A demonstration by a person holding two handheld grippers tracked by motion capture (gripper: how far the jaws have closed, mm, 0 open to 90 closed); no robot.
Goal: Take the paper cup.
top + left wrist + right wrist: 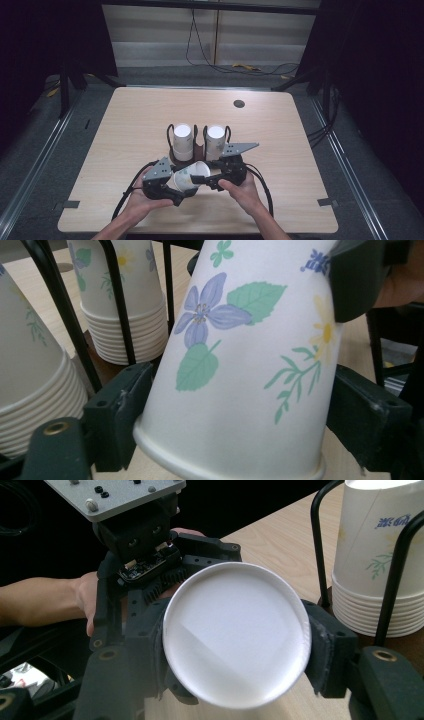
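Observation:
A white paper cup (189,178) printed with flowers lies tilted between my two grippers, above the table's front middle. My left gripper (179,186) is shut on its wide rim end; in the left gripper view its jaws press both sides of the cup (240,365) just above the rolled rim. My right gripper (206,175) is shut on the narrow base end. The right gripper view looks straight at the cup's round white base (235,635), with a jaw pressing each side of it. Behind the cup there is the left gripper (145,545) with the hand holding it.
Two stacks of matching cups (183,142) (216,140) stand upside down in a black wire holder (172,156) just behind the grippers. The wooden table (125,150) has a dark round hole (239,103) at the back. Cables trail from both grippers toward the front edge.

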